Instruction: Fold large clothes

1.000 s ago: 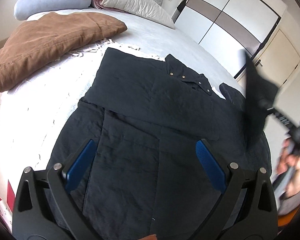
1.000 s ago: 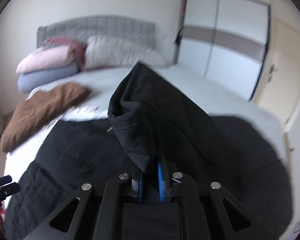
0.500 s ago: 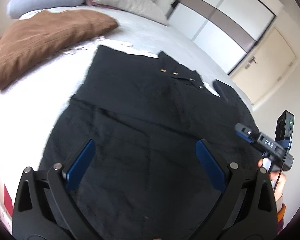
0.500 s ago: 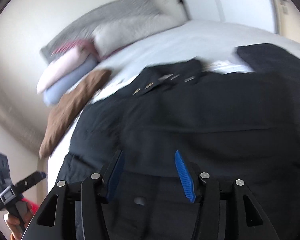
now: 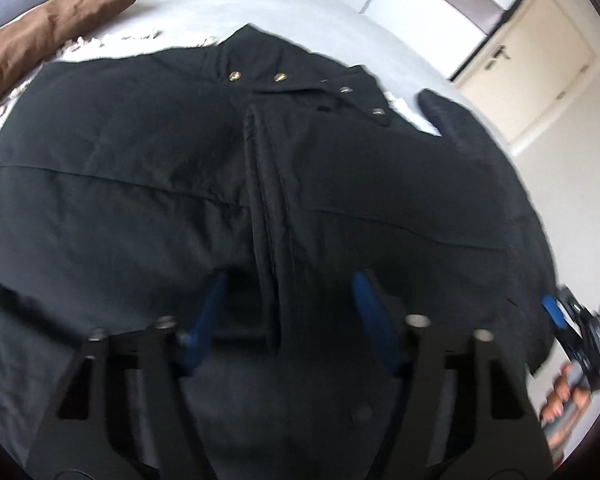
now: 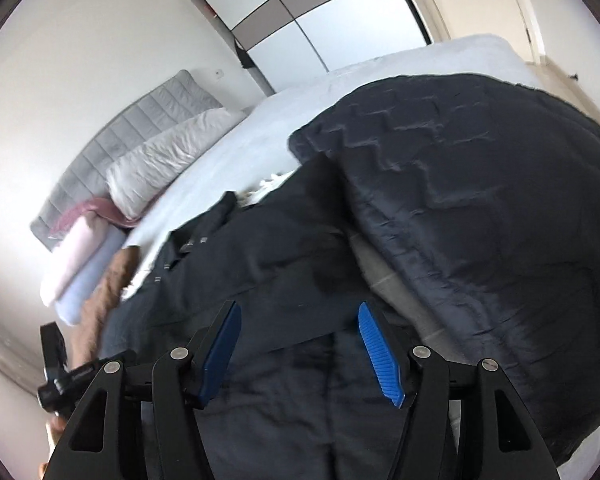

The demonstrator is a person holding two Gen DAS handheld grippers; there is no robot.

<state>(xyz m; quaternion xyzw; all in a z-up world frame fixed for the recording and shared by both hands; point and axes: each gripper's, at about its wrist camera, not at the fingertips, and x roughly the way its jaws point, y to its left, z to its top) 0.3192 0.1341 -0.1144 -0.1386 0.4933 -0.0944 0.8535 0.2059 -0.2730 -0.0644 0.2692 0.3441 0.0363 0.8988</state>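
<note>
A large black coat with metal snaps at the collar lies spread on the white bed. Both sleeves lie folded in across the body, meeting at a ridge down the middle. My left gripper is open and empty, low over the coat's lower middle, its blue pads either side of the ridge. My right gripper is open and empty over the coat near its right side. The right gripper also shows at the right edge of the left wrist view.
A dark quilted cover lies bunched on the bed right of the coat. A brown cushion lies at the far left. Pillows and a grey headboard stand at the bed's head. A wardrobe and door are beyond.
My right gripper let go of the coat's sleeve, which now lies folded across the body, and dropped low over the coat. My left gripper moved down and forward, close to the fabric.
</note>
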